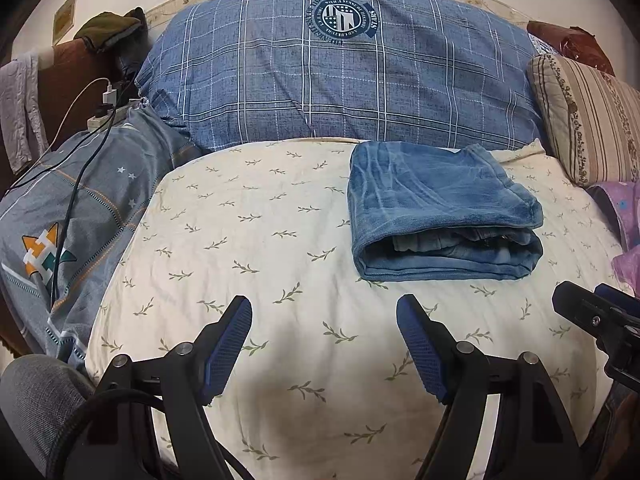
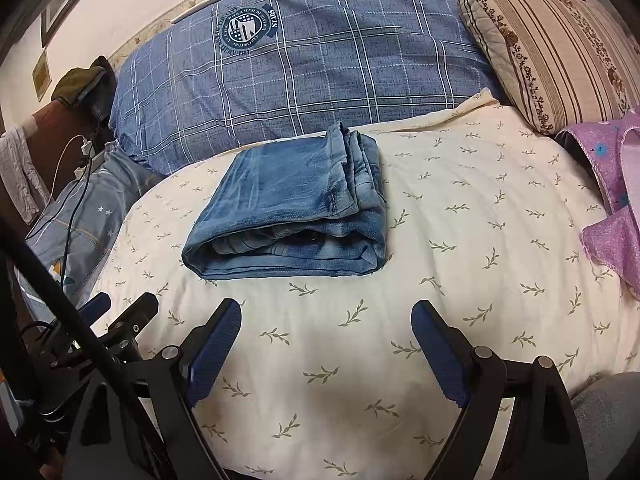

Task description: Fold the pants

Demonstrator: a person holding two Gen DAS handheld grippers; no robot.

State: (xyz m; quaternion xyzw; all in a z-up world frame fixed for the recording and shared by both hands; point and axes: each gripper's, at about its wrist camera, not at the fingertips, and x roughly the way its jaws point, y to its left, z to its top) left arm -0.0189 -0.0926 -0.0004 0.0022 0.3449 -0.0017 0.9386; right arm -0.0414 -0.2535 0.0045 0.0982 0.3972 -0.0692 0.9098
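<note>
Blue denim pants point(image 1: 436, 208) lie folded into a thick rectangle on the cream leaf-print sheet point(image 1: 256, 240), its open layered edge facing me. In the right wrist view the pants point(image 2: 296, 204) sit just ahead and left of centre. My left gripper point(image 1: 324, 308) is open and empty, hovering over bare sheet in front and to the left of the bundle. My right gripper point(image 2: 326, 312) is open and empty, a short way in front of the bundle. The right gripper's tip also shows at the right edge of the left wrist view point(image 1: 592, 316).
A large blue plaid pillow point(image 1: 340, 76) lies behind the pants. A striped beige pillow point(image 2: 560, 48) and purple fabric point(image 2: 616, 200) sit on the right. A grey-blue quilt point(image 1: 80, 208), a power strip and cables point(image 1: 104, 116) lie on the left.
</note>
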